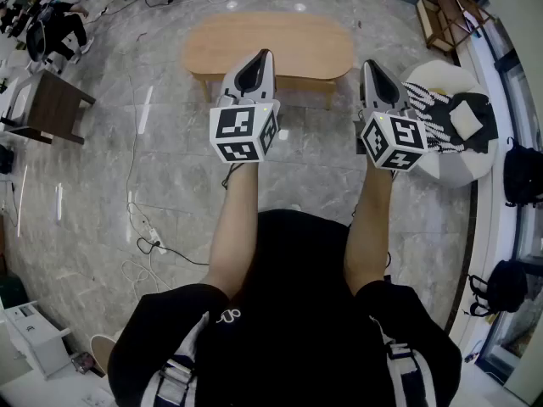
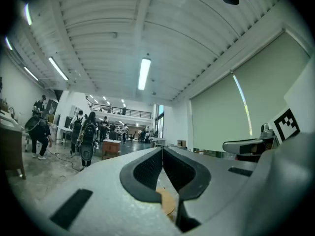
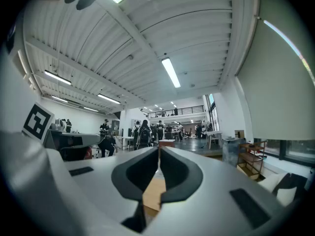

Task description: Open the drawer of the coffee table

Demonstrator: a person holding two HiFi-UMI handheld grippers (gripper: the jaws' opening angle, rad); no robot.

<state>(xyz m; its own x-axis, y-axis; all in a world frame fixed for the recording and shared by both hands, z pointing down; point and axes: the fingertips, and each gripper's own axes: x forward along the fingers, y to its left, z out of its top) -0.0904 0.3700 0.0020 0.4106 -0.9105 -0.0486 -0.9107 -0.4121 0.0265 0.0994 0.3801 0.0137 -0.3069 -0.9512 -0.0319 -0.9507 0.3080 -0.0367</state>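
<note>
No writing can be read; the emblem [image 1: 227, 315] on the black shirt [image 1: 297, 295] is illegible.

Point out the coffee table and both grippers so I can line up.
coffee table [image 1: 288, 45]: head view, middle of its bare wooden top.
left gripper [image 1: 265, 55]: head view, tips of its closed jaws.
right gripper [image 1: 370, 66]: head view, tips of its closed jaws.
</note>
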